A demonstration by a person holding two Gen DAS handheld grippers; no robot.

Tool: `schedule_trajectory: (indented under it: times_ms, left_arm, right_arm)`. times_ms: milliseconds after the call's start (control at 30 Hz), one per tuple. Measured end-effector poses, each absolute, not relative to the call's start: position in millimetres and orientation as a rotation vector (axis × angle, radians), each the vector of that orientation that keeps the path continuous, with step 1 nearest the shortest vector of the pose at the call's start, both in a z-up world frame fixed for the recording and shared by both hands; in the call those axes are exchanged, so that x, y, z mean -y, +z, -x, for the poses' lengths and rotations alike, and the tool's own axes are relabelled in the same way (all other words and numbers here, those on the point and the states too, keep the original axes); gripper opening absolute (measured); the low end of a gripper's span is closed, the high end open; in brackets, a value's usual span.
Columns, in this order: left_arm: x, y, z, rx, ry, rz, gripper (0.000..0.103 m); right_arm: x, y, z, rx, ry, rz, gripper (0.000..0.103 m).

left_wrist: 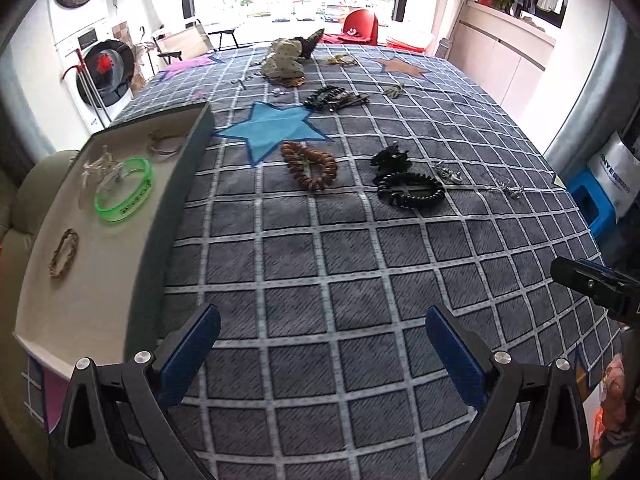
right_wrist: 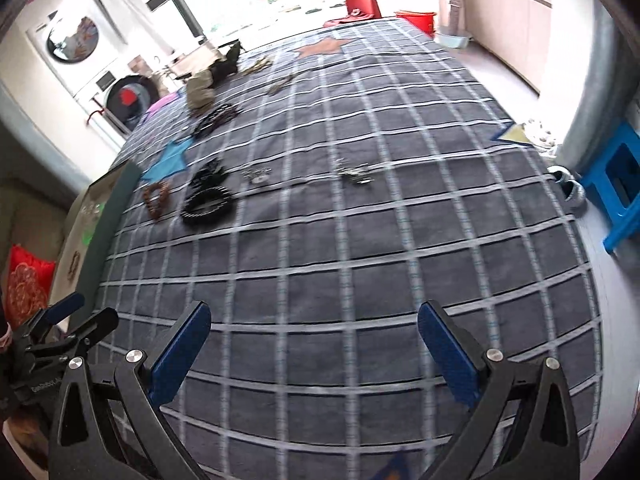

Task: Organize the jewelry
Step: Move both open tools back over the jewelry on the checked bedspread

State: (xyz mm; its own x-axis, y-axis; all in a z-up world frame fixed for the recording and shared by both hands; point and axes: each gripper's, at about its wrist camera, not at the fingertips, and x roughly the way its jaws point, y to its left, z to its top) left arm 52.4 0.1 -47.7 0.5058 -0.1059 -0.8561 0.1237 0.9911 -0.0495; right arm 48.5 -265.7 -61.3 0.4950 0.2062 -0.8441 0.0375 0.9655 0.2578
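Both my left claw (left_wrist: pixel 322 354) and my right claw (right_wrist: pixel 314 346) are spread wide and empty above the checked blanket (left_wrist: pixel 360 260), near the tray (left_wrist: pixel 176 184) holding a green bracelet (left_wrist: pixel 125 191)

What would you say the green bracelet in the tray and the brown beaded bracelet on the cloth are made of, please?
The green bracelet looks like translucent silicone or soft plastic: a smooth, glossy, flat band in neon green that light passes through, with dark lettering. The brown beaded bracelet looks like wood or seed beads, matte reddish brown and strung closely; resin cannot be ruled out.
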Motion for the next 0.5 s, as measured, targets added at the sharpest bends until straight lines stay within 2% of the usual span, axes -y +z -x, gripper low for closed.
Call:
schedule_trajectory:
  times_ms: [500]
  left_arm:
    - [17,-61,-92,-1.093,-0.128,0.078,0.103]
  right_arm:
    - [285,-63,-77,-1.034,0.029,-0.175,0.103]
